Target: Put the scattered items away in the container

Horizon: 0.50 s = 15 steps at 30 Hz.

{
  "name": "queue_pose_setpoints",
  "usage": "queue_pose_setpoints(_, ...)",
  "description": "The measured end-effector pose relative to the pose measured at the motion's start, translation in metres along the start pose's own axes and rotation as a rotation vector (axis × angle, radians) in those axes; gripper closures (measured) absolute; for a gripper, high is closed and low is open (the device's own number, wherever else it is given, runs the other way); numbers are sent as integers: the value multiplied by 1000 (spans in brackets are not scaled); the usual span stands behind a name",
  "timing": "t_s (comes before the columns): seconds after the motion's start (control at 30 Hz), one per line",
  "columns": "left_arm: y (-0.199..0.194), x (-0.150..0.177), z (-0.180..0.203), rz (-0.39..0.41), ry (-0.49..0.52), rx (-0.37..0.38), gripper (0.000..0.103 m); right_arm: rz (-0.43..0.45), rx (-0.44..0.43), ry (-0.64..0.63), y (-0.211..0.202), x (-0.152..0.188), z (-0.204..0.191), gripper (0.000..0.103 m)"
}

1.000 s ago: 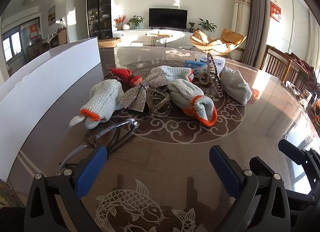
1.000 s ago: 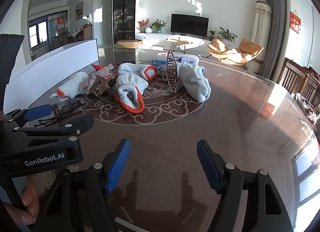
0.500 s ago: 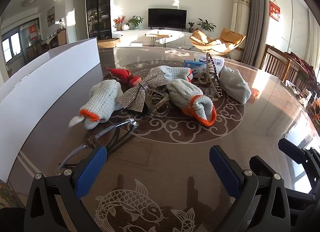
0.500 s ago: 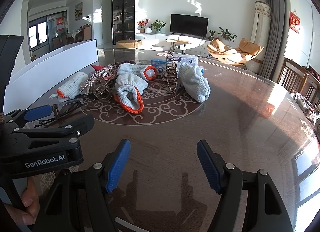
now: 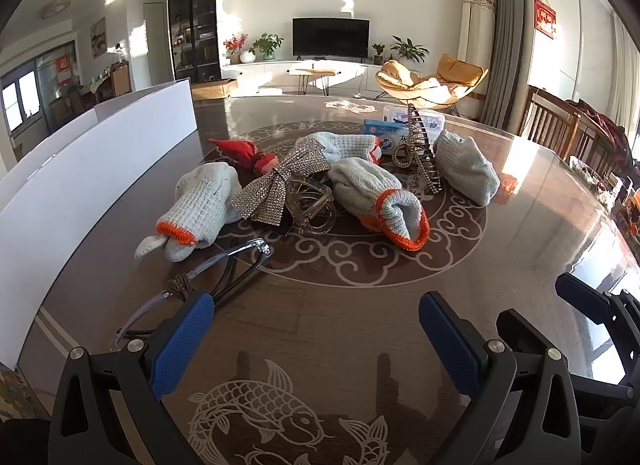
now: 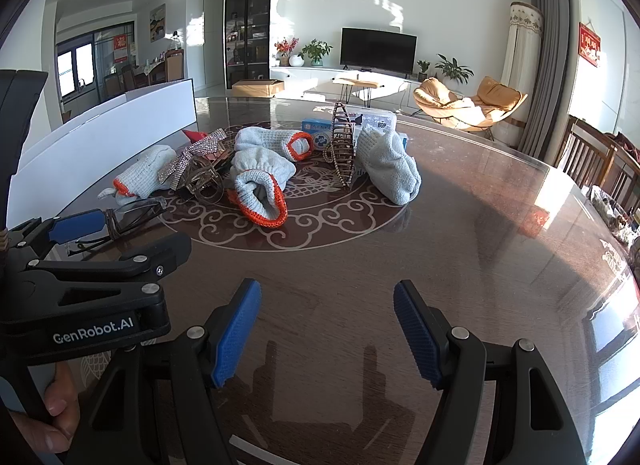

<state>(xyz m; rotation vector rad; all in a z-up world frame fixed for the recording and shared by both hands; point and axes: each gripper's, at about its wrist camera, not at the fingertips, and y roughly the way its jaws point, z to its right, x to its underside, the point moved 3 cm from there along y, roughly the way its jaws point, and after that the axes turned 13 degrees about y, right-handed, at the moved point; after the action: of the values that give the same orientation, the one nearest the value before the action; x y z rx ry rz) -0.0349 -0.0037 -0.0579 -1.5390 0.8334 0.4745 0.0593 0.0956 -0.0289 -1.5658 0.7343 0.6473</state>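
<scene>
Lying scattered around the round scroll pattern (image 5: 360,261) of the dark table (image 5: 520,225), the loose items are seen from both wrist views. Nearest that pattern's middle, a knitted glove (image 5: 372,193) is laid with its long axis running toward the cameras, its orange cuff gaping at the near end. A second glove (image 5: 200,205) is found at the pattern's left edge, its cuff also pointing nearward. A third glove (image 6: 268,141) is placed at the far side, lengthwise across, cuff to the right. A fourth, cuffless-looking glove (image 5: 466,173) is set at the right edge. Between the first two gloves a glittering bow (image 5: 280,185) and a clear hair claw (image 5: 312,205) are piled, touching. A tall metal clip (image 6: 343,145) is stood upright beyond the middle. Glasses (image 5: 224,269) are laid at the near-left rim, their arms stretched toward the left gripper (image 5: 316,341). A long white container (image 5: 80,185) is stood left of the pattern.

The left gripper's jaws are held wide apart with nothing between them; the right gripper (image 6: 326,333) is likewise spread over bare table
</scene>
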Motion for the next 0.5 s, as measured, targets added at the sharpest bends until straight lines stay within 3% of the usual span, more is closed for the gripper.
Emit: queue_pose_setpoints(0.5, -2, 1, 2, 4, 9, 5, 0, -10, 8, -8, 2, 0, -2, 32)
